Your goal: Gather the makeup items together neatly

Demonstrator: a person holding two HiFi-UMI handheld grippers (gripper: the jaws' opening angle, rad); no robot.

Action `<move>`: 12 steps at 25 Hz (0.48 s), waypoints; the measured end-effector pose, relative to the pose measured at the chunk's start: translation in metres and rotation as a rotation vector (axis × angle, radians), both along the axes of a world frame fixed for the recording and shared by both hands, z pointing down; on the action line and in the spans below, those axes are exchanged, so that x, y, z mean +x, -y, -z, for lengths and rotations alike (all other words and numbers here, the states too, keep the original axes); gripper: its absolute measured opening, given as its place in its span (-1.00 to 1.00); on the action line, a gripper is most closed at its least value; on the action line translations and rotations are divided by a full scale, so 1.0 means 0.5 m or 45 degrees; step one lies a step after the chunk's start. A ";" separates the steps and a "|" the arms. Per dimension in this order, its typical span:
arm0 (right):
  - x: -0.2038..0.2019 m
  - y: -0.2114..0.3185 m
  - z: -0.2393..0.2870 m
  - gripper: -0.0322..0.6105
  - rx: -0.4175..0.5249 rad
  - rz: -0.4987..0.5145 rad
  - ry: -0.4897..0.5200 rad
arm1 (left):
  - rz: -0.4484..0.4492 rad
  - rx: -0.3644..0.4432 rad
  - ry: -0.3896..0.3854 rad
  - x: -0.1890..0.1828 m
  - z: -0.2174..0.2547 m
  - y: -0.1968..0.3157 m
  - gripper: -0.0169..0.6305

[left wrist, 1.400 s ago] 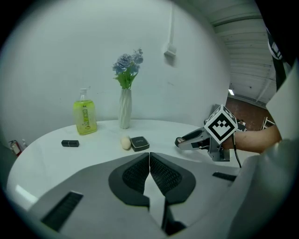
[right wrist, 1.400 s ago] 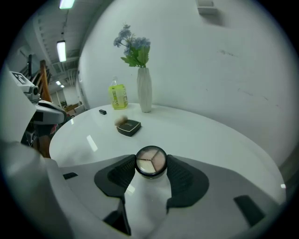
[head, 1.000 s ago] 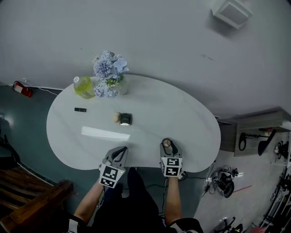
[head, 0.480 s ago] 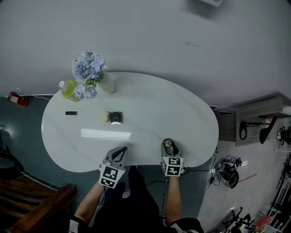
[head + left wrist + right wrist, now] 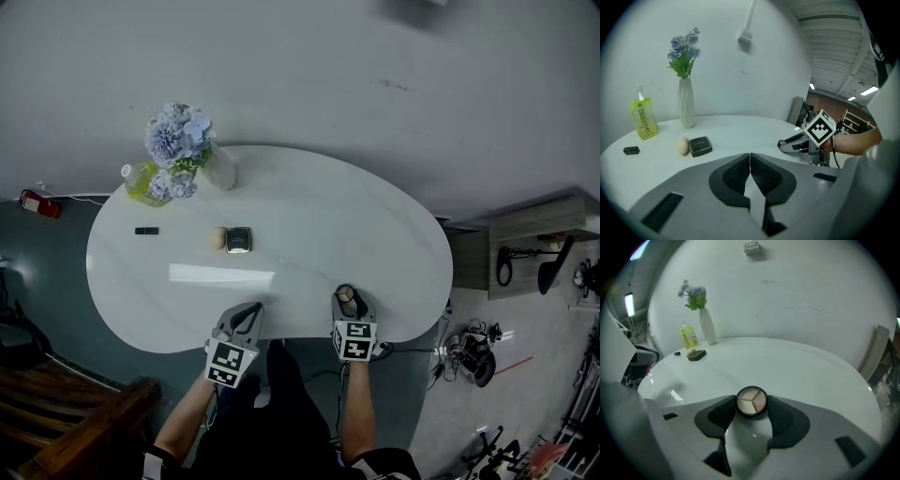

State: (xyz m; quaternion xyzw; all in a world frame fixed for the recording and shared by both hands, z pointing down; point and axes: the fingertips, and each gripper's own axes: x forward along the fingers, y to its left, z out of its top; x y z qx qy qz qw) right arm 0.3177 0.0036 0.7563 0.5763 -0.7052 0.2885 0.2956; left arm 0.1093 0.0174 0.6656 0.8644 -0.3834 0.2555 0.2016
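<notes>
Stillness at the near edge of the table (image 5: 375,234): over the last second only the head view has swung, sliding the flowers (image 5: 178,141) and yellow bottle (image 5: 141,183) leftward in frame, while both grippers have kept their places. So nothing has been gathered yet. The right gripper (image 5: 346,297) is clamped on the round eyeshadow palette (image 5: 751,401), well apart from the black compact (image 5: 238,240) and beige sponge (image 5: 218,238), which sit just beside each other across the table. The left gripper (image 5: 246,314) has its jaws pressed together on nothing. Being round, the palette has no long axis; its three-pan face looks up and back toward the person. The small black piece (image 5: 145,231) lies lengthwise left to right.
</notes>
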 end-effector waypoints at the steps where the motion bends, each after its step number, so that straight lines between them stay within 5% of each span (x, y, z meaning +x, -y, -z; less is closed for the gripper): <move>1: 0.000 -0.001 0.000 -0.17 0.000 0.003 -0.002 | 0.000 0.002 0.000 0.000 0.001 -0.001 -0.89; 12: 0.005 -0.009 0.093 -0.17 0.113 0.005 -0.004 | 0.009 0.098 -0.014 0.007 0.076 0.004 -0.89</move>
